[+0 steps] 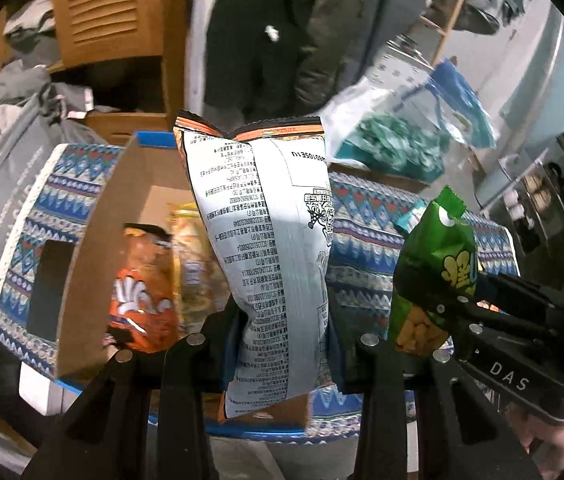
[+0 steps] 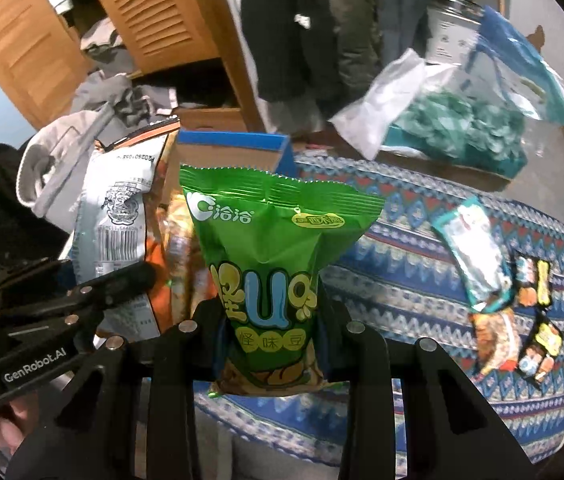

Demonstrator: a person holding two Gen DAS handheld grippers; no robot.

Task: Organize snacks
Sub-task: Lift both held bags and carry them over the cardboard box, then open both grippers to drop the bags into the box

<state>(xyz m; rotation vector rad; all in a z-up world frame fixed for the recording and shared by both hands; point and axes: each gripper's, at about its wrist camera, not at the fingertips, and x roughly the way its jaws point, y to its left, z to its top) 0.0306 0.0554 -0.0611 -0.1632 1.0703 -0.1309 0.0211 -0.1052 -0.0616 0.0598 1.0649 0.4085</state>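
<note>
My left gripper (image 1: 282, 332) is shut on a silver snack bag (image 1: 266, 240) with an orange rim, held upright above an open cardboard box (image 1: 94, 240). The box holds an orange snack bag (image 1: 142, 292) and a yellow bag (image 1: 198, 264). My right gripper (image 2: 272, 320) is shut on a green snack bag (image 2: 270, 264), held upright just right of the box (image 2: 226, 152). The green bag also shows in the left wrist view (image 1: 434, 272), and the silver bag in the right wrist view (image 2: 118, 208).
A patterned blue cloth (image 2: 422, 280) covers the table. Loose snack packets lie on it at the right: a teal one (image 2: 478, 252), an orange one (image 2: 498, 340), black ones (image 2: 538, 320). A plastic bag of teal items (image 2: 458, 128) sits behind. Wooden cabinet (image 2: 162, 12) and clothes behind.
</note>
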